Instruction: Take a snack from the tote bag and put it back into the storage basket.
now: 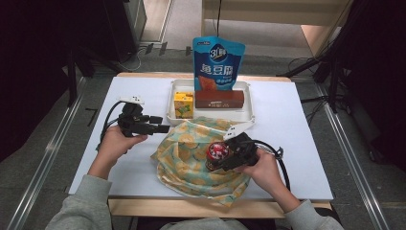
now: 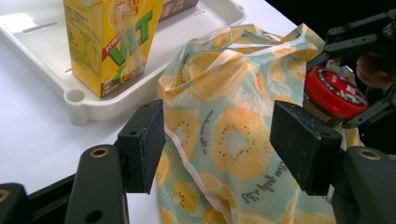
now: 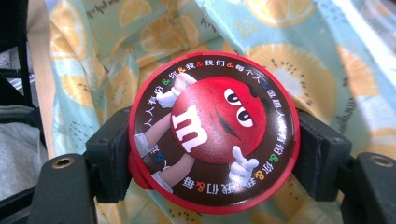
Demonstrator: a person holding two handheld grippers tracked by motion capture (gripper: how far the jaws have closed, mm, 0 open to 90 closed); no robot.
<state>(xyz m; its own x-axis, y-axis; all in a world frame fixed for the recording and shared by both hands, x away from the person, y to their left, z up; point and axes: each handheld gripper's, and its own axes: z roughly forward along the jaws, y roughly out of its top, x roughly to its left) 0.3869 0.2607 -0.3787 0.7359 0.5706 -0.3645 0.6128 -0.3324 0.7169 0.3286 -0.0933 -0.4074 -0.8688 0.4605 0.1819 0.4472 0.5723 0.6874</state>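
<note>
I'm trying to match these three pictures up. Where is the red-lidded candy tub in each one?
High view: the tub is low and right of centre, clamped in the right gripper over the bag.
Left gripper view: at the right edge, beyond the right-hand jaw.
Right gripper view: dead centre, lid facing the camera, between the two jaws.
Shared landmark: the orange-slice bag.

Lab: railed floor (image 1: 45,158), dark stands (image 1: 335,72)

We see a thin, crinkled printed bag (image 1: 191,158), a glossy-lidded candy tub (image 3: 214,130), and a smooth plastic tray (image 1: 210,116).
</note>
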